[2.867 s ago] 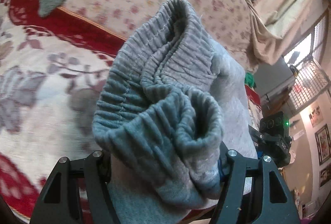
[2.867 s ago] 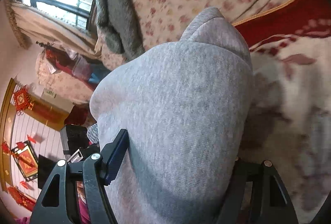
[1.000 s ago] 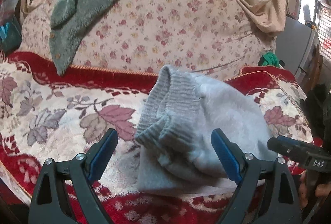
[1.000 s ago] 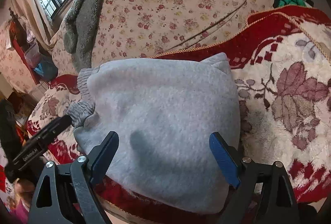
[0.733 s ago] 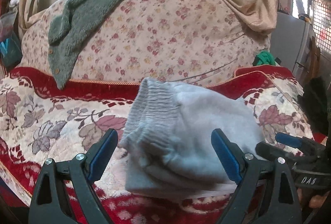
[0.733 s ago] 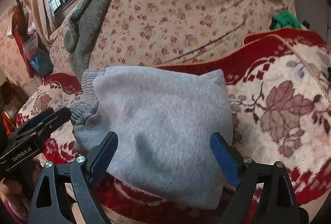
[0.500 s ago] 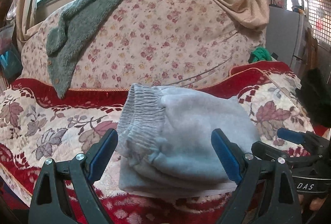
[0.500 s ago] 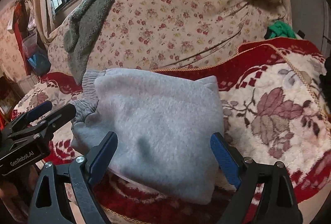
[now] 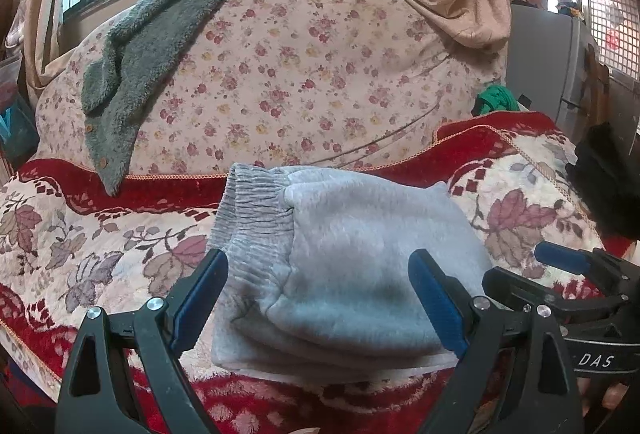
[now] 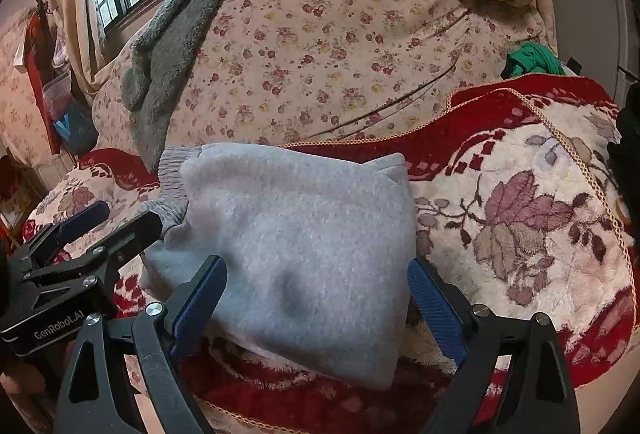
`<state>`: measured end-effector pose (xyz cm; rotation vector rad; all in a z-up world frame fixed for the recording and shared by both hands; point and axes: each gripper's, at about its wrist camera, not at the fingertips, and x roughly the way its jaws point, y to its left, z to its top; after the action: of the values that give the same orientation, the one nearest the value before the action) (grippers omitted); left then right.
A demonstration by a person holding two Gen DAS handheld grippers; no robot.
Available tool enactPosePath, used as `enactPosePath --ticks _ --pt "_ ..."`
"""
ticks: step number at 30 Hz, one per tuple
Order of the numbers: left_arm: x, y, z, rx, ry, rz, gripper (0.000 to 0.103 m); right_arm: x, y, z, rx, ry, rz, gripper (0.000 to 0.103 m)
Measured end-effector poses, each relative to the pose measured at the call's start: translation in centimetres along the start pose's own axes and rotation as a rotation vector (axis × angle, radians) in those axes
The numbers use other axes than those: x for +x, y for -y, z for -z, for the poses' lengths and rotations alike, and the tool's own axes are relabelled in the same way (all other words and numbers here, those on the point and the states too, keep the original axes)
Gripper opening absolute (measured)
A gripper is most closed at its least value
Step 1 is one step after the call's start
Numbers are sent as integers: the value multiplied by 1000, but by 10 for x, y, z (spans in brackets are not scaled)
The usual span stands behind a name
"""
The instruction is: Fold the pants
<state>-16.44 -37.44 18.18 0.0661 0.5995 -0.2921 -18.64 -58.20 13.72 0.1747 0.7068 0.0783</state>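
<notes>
The grey pants [image 9: 344, 254] lie folded in a thick bundle on the red floral blanket [image 9: 80, 242], ribbed waistband to the left. They also show in the right wrist view [image 10: 296, 234]. My left gripper [image 9: 320, 298] is open and empty, just in front of the bundle. My right gripper [image 10: 316, 298] is open and empty, in front of the bundle's right part. Each gripper shows in the other's view, the right one [image 9: 568, 286] at the right, the left one [image 10: 88, 234] at the left.
The blanket covers a sofa seat with a flowered backrest [image 9: 320, 73]. A grey-green fleece garment [image 9: 152, 45] hangs over the backrest at the left. A green cloth [image 9: 496, 99] and a dark object [image 9: 604, 169] lie at the right end. Curtains and a window are behind.
Both grippers have let go of the pants, opened and drawn back. The bundle now lies flat on the blanket, and the view has widened.
</notes>
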Motion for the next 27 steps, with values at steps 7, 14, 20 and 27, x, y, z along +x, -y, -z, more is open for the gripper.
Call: enactPosePath --ticks 7,14,20,27 --pt "1 -2 1 -1 -4 5 91 5 -3 1 -7 -17 -6 95" --pt "3 -4 4 -2 -6 8 91 8 -4 3 -10 -27 -6 95" --pt "4 -7 6 -4 -8 6 91 11 -3 4 -10 -34 0 95" --pt "7 -10 9 -9 -12 3 91 12 3 3 -5 -40 21 95"
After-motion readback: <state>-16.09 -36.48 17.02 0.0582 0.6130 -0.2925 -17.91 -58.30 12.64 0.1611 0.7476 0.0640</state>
